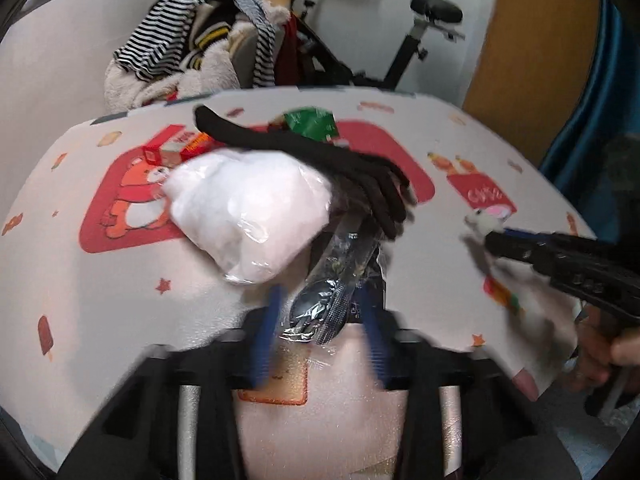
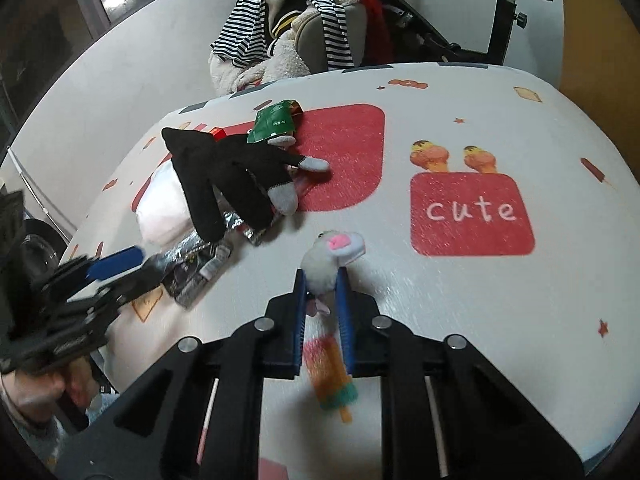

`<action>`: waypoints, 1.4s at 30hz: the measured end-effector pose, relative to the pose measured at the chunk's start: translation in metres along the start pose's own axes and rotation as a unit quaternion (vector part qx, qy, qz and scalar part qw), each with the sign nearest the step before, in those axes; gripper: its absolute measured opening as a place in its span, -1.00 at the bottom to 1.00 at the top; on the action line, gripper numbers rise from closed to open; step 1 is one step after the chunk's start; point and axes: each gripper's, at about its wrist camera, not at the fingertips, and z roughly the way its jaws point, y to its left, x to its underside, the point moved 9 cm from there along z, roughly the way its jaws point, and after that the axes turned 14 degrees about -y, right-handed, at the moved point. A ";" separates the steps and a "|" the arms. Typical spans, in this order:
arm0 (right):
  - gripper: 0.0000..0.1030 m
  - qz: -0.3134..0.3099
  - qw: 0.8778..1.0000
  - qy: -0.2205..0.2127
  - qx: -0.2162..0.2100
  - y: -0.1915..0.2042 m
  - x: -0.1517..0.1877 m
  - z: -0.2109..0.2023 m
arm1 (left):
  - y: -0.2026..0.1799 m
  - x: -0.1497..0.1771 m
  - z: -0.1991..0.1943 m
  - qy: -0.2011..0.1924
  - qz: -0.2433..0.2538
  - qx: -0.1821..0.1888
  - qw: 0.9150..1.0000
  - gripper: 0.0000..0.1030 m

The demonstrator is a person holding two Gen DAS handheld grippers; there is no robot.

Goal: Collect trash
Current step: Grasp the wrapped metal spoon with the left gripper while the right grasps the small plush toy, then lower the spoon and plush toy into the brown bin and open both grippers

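Nothing looks collected yet, as far as either view shows: no bin or bag for the trash is in sight, and the litter lies on the desk [image 2: 460,304].

The right hand-held gripper [image 2: 322,284] pinches a small grey plush mouse [image 2: 332,256] with a pink ear between its blue pads, at the centre of the right wrist view.

The left hand-held gripper [image 1: 320,320] has its blue fingers either side of a crinkled silver foil wrapper [image 1: 340,280] at the lower middle of the left wrist view; blur hides whether the pads press on it.

Still lying out, toward the upper left of the right wrist view: a green packet [image 2: 274,120], a white plastic bag [image 1: 248,208] and a red carton [image 1: 176,150].

A black glove [image 2: 232,176] with grey fingertips is draped over the wrapper and bag, so it would likely drag along with them.
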 end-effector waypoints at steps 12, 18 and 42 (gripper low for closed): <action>-0.66 0.006 1.000 -0.023 -0.020 0.010 0.000 -0.026 | -0.003 -0.003 -0.031 -0.018 -0.011 -0.002 1.000 -0.55; -0.66 0.000 0.999 -0.026 -0.024 0.018 0.007 -0.044 | -0.006 0.003 -0.059 -0.024 -0.014 0.000 1.000 -0.55; -0.66 -0.003 0.998 -0.039 -0.043 0.049 0.044 -0.114 | -0.037 0.089 -0.186 -0.010 -0.024 0.062 0.998 -0.56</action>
